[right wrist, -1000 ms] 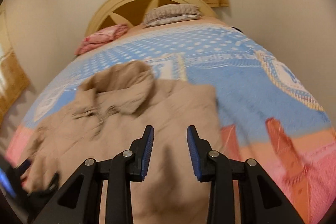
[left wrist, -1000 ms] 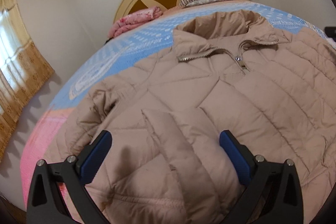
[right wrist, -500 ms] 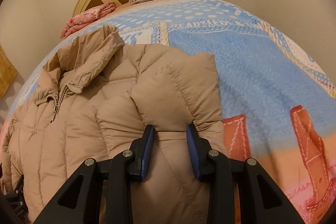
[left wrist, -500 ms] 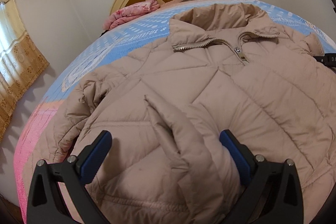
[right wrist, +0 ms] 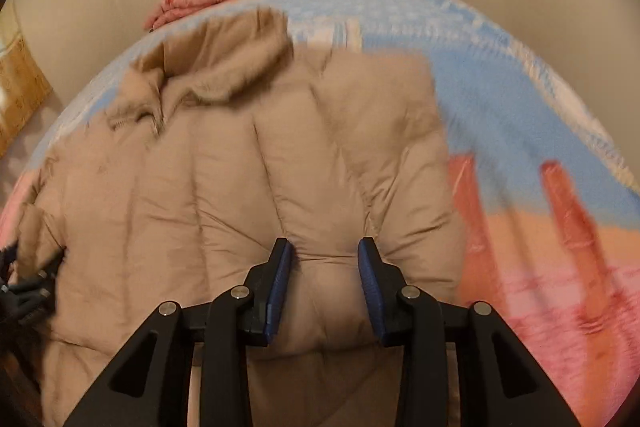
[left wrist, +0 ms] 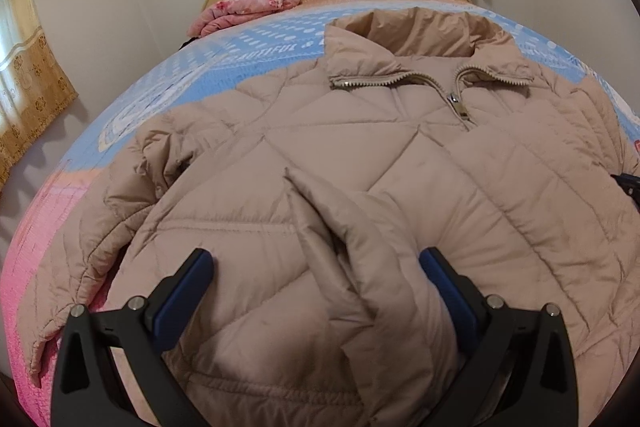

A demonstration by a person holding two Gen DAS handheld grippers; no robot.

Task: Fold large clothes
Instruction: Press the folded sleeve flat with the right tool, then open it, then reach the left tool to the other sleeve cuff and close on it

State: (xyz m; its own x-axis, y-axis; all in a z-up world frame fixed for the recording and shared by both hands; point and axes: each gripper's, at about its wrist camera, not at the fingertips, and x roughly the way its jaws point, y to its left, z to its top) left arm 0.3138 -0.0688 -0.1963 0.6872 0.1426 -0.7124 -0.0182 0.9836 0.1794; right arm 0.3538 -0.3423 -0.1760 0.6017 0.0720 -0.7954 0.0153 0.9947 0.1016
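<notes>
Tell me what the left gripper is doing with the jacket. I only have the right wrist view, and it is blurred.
Observer: The left gripper has its fingers wide apart, straddling a raised fold of the jacket near its hem.
Operator: Is it squeezing that fold?
Observer: Not from both sides. The fold leans against one finger, and the other stands clear of it.
Operator: Is the front zipped up?
Observer: Nearly. The zipper pull sits just below the collar, and the two zipper edges lie spread apart above it.
</notes>
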